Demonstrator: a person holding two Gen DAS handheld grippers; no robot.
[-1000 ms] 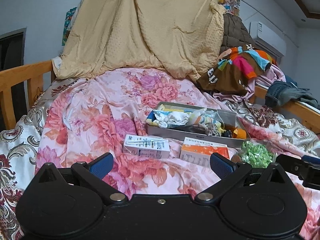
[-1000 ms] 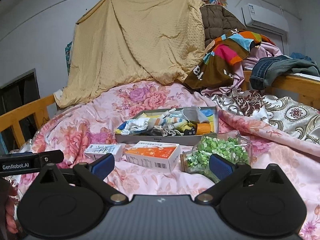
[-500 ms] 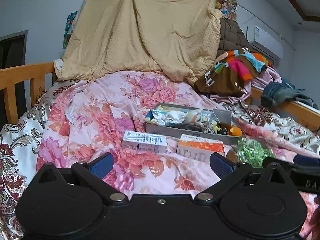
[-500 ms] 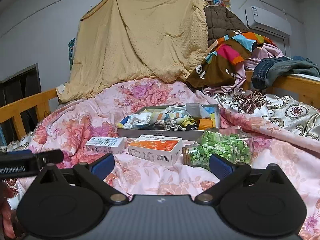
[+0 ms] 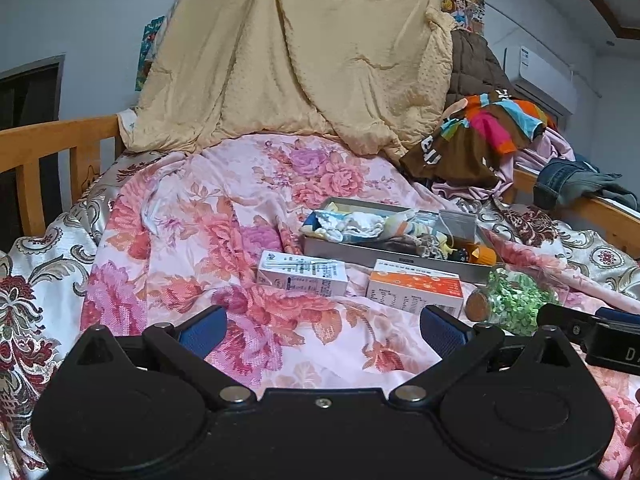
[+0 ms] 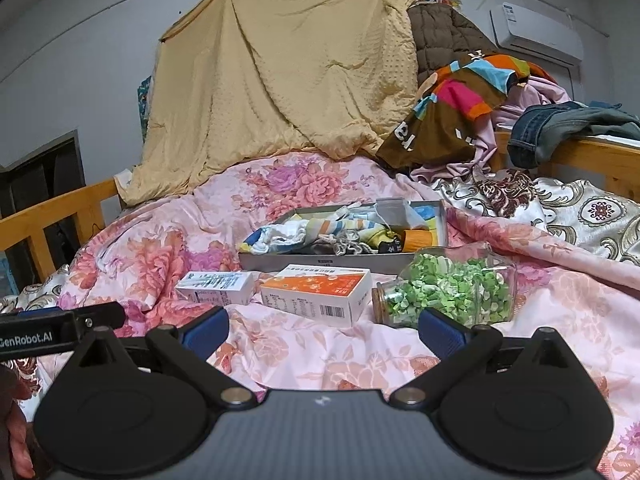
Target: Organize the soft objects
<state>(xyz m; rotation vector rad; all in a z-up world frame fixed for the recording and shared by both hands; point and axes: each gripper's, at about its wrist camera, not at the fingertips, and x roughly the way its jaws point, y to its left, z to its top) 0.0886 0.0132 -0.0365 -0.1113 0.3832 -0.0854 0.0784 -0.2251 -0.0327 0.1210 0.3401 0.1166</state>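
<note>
A grey tray (image 5: 320,245) (image 6: 312,262) sits on the floral bedspread, filled with socks and small cloth items (image 5: 352,224) (image 6: 304,236). In front of it lie a white box (image 5: 302,274) (image 6: 218,286), an orange box (image 5: 414,289) (image 6: 316,294) and a jar of green pieces on its side (image 5: 510,304) (image 6: 448,290). My left gripper (image 5: 322,328) is open and empty, low over the bedspread, short of the boxes. My right gripper (image 6: 322,328) is open and empty, just short of the orange box and jar.
A tan blanket (image 5: 304,60) hangs at the bed's head. Piled clothes (image 6: 468,96) and jeans (image 6: 560,128) lie at the back right. Wooden rails (image 5: 48,160) (image 6: 600,160) border the bed. The left gripper's side shows in the right wrist view (image 6: 56,328).
Both grippers have pulled back slightly and risen; the tray and boxes look a little farther and lower. Nothing on the bed has moved. Both jaws stay open.
</note>
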